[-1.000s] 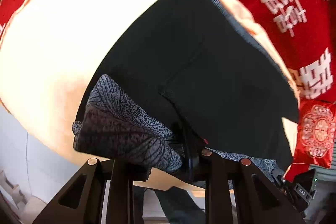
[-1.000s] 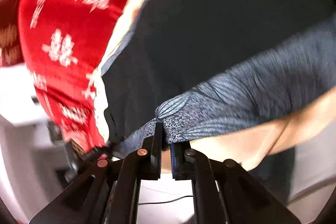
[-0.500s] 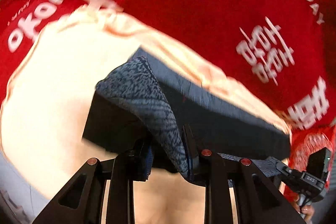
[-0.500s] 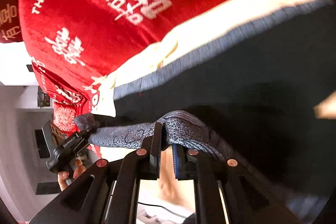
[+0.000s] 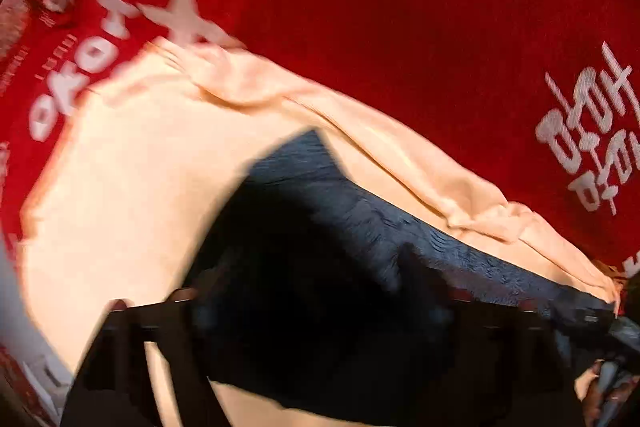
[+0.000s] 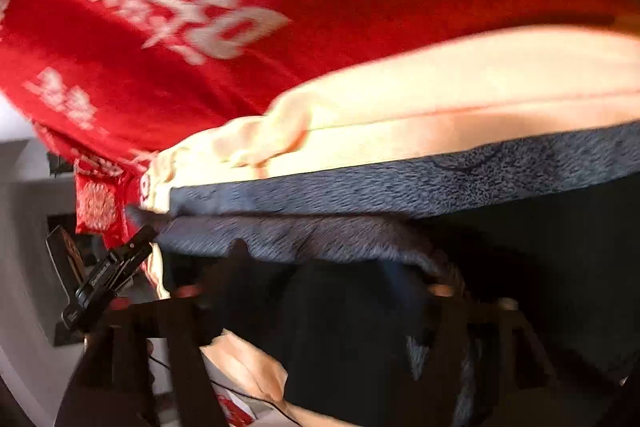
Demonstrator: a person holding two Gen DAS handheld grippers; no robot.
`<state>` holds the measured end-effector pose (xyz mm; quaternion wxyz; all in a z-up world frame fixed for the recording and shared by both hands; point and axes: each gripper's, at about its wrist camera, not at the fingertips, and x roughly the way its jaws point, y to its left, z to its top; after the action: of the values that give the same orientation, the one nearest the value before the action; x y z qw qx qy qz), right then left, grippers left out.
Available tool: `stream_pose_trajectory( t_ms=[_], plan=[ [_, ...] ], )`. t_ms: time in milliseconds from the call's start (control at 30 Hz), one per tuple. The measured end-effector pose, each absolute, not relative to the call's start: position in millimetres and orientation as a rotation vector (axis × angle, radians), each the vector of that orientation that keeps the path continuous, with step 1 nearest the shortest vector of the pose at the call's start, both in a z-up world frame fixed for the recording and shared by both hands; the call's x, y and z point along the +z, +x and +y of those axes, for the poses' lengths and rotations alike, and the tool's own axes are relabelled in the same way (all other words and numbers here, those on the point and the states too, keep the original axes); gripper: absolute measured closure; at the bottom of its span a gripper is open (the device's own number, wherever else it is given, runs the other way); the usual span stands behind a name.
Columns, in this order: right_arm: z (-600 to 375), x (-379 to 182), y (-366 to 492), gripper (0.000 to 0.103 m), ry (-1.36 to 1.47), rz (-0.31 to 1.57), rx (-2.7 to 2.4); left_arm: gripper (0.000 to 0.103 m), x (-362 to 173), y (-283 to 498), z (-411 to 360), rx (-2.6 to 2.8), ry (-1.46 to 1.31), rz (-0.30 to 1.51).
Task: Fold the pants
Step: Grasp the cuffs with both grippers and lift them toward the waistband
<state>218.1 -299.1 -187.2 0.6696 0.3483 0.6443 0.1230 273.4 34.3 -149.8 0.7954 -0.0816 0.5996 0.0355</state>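
The dark blue-grey patterned pants (image 5: pixel 360 227) lie on a peach sheet (image 5: pixel 140 187), with the carried edge folded over the far edge. In the left wrist view my left gripper (image 5: pixel 320 307) is low over the cloth, blurred, its jaws buried in dark fabric. In the right wrist view the pants (image 6: pixel 400 183) show two stacked edges, and my right gripper (image 6: pixel 332 291) sits in the fold, its jaws hidden by cloth. The left gripper also shows in the right wrist view (image 6: pixel 104 275), at the pants' far corner.
A red cloth with white lettering (image 5: pixel 400 7) covers the surface beyond the peach sheet (image 6: pixel 440 99). A white wall and floor (image 6: pixel 24 227) show at the left of the right wrist view.
Both grippers moved forward and down, carrying the held pants edge over to the far edge. The views are blurred and the fingertips are sunk in fabric.
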Motion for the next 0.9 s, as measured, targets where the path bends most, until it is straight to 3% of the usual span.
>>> stream_pose_trajectory(
  t_ms=[100,167,367,400,433,667,900],
  plan=[
    [-292.5,-158.1,208.9,0.03,0.73,1.417,0.31,0.023,-139.2,262.7,33.2,0.079,-0.143,1.295],
    [-281.4,-152.6,201.8,0.037,0.74,1.414,0.364,0.023,-144.5,256.5,23.8,0.056,-0.072,1.312],
    [-247.5,-195.5,212.0,0.04,0.391,1.48,0.294,0.023,-202.3,265.9,-24.0,0.046,0.037,1.364],
    [-250.2,-202.5,215.1,0.043,0.385,1.498,0.268,0.019,-212.5,268.5,-28.1,0.088,0.069,1.371],
    [-255.6,-201.9,216.5,0.042,0.436,1.493,0.27,0.014,-217.7,269.8,-31.4,0.112,0.089,1.36],
    [-300.2,-152.3,175.4,0.033,0.611,1.373,0.36,0.014,-189.5,242.6,-36.1,0.067,0.144,1.366],
    [-350.7,-140.6,90.8,0.028,0.715,1.341,0.19,0.014,-172.4,187.0,-65.1,-0.012,0.169,1.425]
  ],
)
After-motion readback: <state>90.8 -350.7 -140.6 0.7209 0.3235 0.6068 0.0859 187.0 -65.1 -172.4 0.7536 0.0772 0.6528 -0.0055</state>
